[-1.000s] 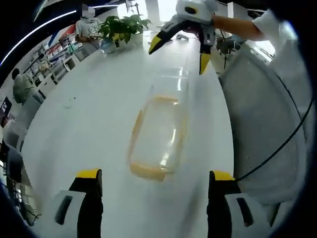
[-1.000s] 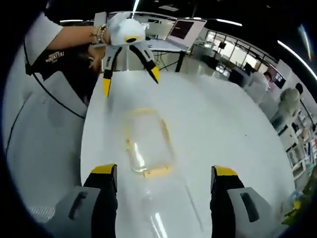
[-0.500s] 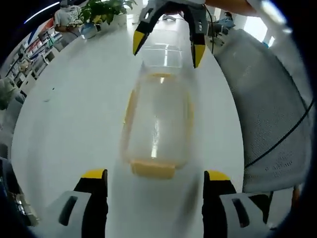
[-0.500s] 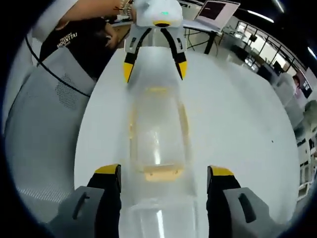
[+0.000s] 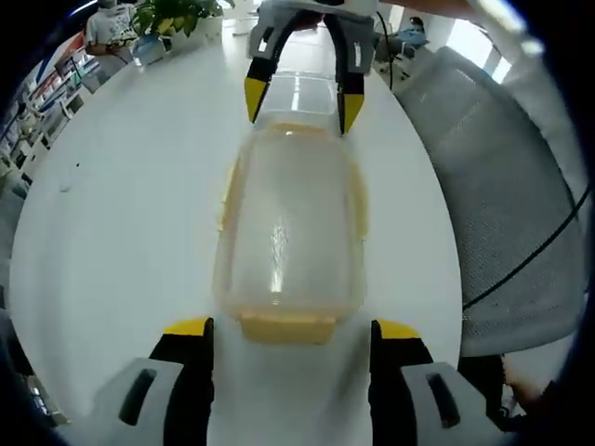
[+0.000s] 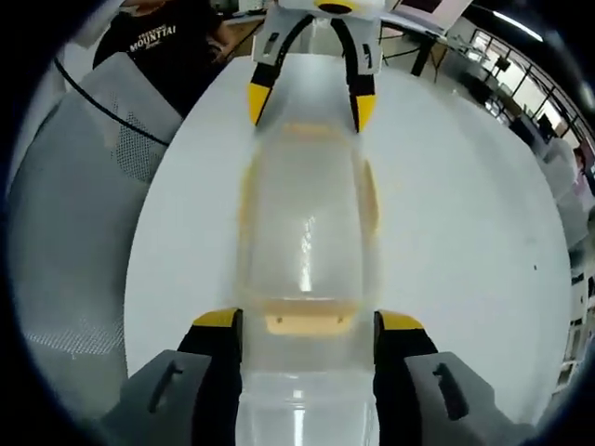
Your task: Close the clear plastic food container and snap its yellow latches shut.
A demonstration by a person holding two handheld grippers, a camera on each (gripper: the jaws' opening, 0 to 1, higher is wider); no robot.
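A grey mesh chair [image 6: 84, 232] is standing at the left edge of the right gripper view, beside the white table [image 6: 446, 242]. On that table the clear plastic food container [image 6: 305, 232] is lying lengthwise between the two tools — its lid is sitting on top, and a yellow latch [image 6: 308, 321] at its near end is showing just between the spread jaws of the right gripper [image 6: 309, 327]. At its far end the left gripper [image 6: 310, 104] is reaching in with jaws parted and gripping nothing. In the left gripper view the container [image 5: 290, 223] is lying ahead of the left gripper [image 5: 292, 333], the right gripper [image 5: 299, 100] is standing released at its far end, and potted plants [image 5: 172, 17] are sitting at the table's far edge.
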